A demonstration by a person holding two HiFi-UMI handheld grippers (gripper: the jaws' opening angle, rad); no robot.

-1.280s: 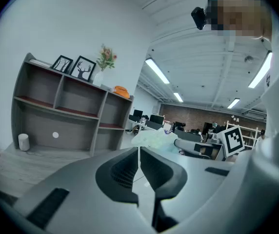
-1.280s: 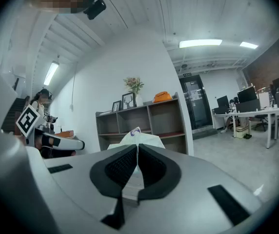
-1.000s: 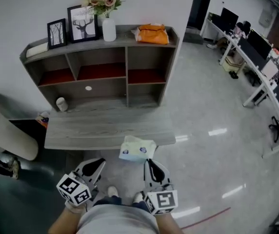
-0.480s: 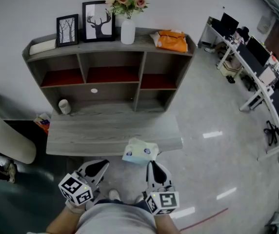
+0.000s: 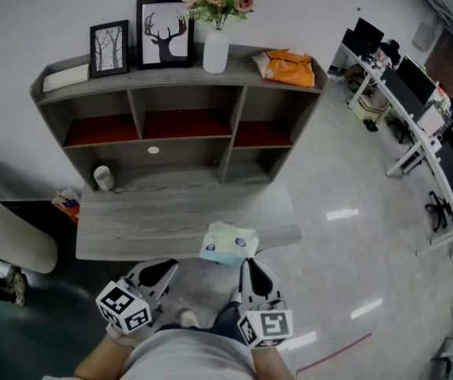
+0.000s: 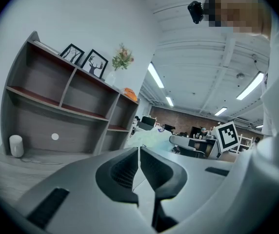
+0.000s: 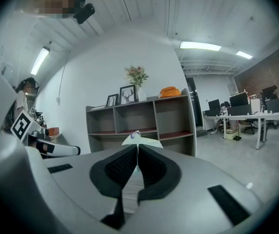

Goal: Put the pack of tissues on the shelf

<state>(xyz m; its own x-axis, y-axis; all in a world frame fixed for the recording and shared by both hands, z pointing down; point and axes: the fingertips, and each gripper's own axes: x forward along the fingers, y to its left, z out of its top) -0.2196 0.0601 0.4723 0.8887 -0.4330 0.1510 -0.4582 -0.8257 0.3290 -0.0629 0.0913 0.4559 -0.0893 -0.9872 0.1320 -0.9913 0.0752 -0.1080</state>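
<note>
Shelf [image 5: 123,74] recentred ahead; right tongs [image 5: 245,263] pinch the tissues' [image 5: 226,244] thin edge, risking a slip; left tongs [image 5: 165,267] pressed together.

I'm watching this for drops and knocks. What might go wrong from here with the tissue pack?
1. The right gripper pinches the pack of tissues only by a thin edge, so the pack may swing or slip out while it is carried.
2. The top of the shelf holds framed pictures, a vase and an orange bag; setting the pack down there could tip the vase.
</note>
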